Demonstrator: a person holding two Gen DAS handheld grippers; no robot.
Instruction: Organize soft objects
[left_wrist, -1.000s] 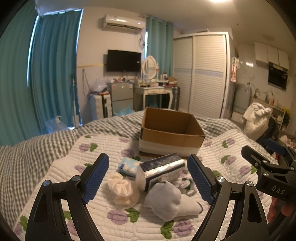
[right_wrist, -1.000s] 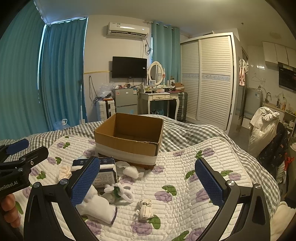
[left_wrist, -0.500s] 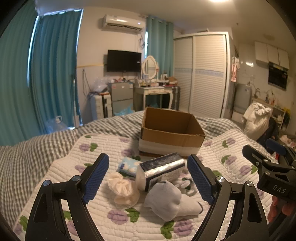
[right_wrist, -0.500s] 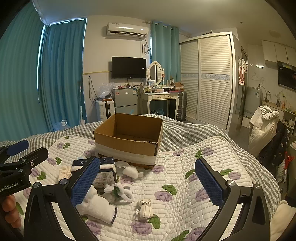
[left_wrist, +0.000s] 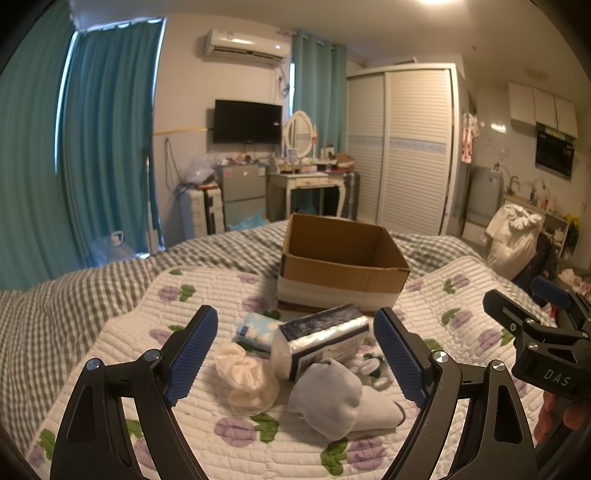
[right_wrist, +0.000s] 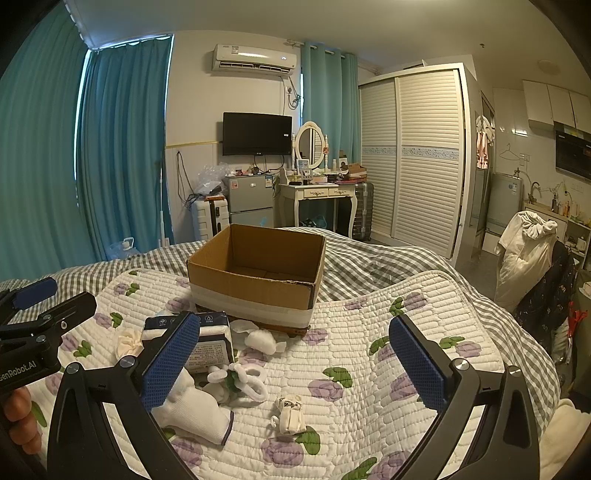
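Both the left gripper (left_wrist: 295, 354) and right gripper (right_wrist: 295, 362) hover wide open, holding nothing. A tissue pack (left_wrist: 321, 341), white sock (left_wrist: 332, 398) and cream scrunchie (left_wrist: 245, 380) lie before the empty cardboard box (left_wrist: 343, 266).

- A cardboard box (left_wrist: 343, 266) sits on the quilt (left_wrist: 207, 291), behind the pile.
- A tissue pack (left_wrist: 319, 341) leans over a sock (left_wrist: 328, 395), a scrunchie (left_wrist: 245, 380) to its left.
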